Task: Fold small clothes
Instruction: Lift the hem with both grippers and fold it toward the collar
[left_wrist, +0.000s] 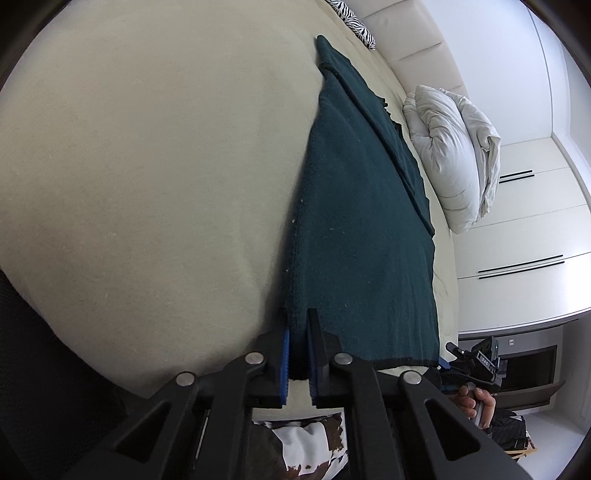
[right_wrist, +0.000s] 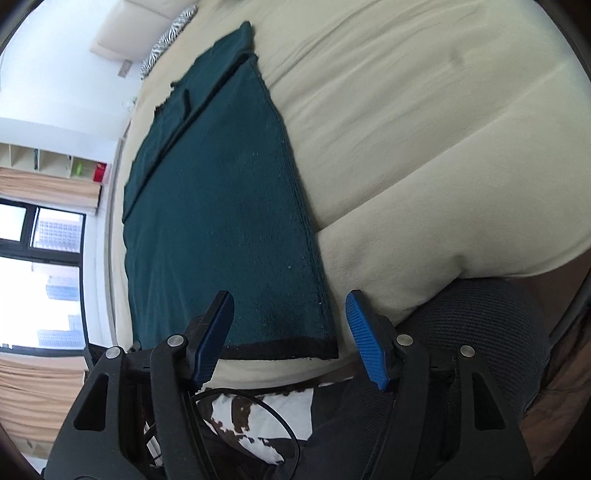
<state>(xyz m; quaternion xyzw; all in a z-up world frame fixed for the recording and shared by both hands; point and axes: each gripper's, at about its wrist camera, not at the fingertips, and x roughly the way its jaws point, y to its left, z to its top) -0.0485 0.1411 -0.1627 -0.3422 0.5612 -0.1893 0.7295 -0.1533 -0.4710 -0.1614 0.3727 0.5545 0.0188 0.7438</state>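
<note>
Cream bed (left_wrist: 147, 184) carries the green cloth (left_wrist: 362, 221), long axis running away from me. My left tool (left_wrist: 298, 354) is clamped on its near left corner; my right tool (right_wrist: 290, 332) gapes astride the near right corner.

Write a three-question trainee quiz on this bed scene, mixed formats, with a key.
1. True or false: the left gripper is shut on the near corner of the green cloth.
2. Multiple choice: the right gripper is A) shut on the cloth, B) open with the cloth's other near corner between its fingers, C) holding the pillow.
3. Fill in: the cloth lies on a ____ bed cover.

Key: 1 true; 2 B; 3 cream.
</note>
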